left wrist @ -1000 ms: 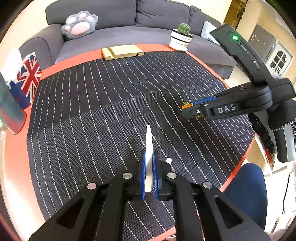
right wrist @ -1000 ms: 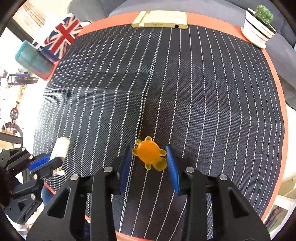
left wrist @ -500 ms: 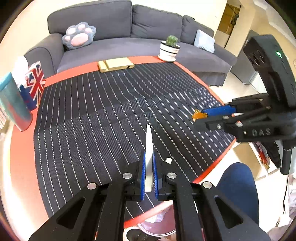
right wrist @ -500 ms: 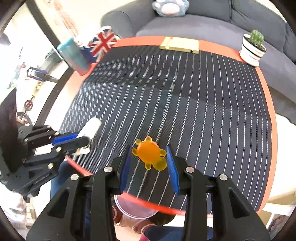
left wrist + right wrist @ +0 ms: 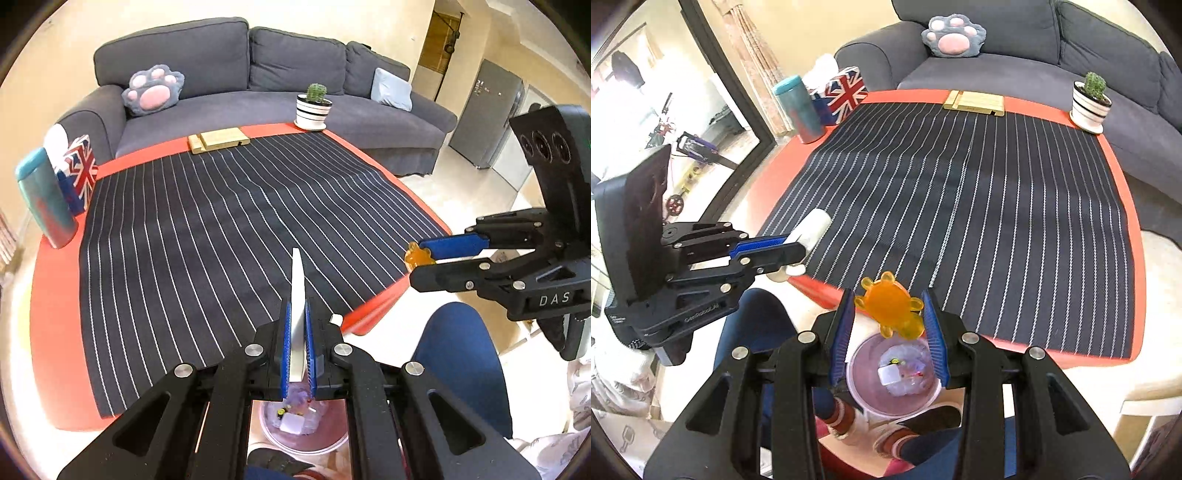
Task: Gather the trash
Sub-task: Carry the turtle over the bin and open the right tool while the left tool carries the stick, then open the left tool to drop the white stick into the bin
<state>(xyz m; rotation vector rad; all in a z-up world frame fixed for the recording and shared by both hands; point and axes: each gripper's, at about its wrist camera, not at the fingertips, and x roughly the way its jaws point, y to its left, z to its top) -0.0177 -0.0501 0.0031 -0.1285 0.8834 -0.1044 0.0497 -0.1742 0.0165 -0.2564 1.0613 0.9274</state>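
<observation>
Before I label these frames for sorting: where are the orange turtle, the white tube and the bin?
Turtle [image 5: 889, 309]: right wrist view, middle of its shell.
Tube [image 5: 296, 314]: left wrist view, its flat edge above the pads.
Bin [image 5: 857, 392]: right wrist view, left rim.

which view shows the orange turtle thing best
The right wrist view: the orange turtle sits face-on between the right gripper pads, its legs and shell clear, above the trash bin. The left wrist view shows only a small edge of it poking past the blue pad.
</observation>
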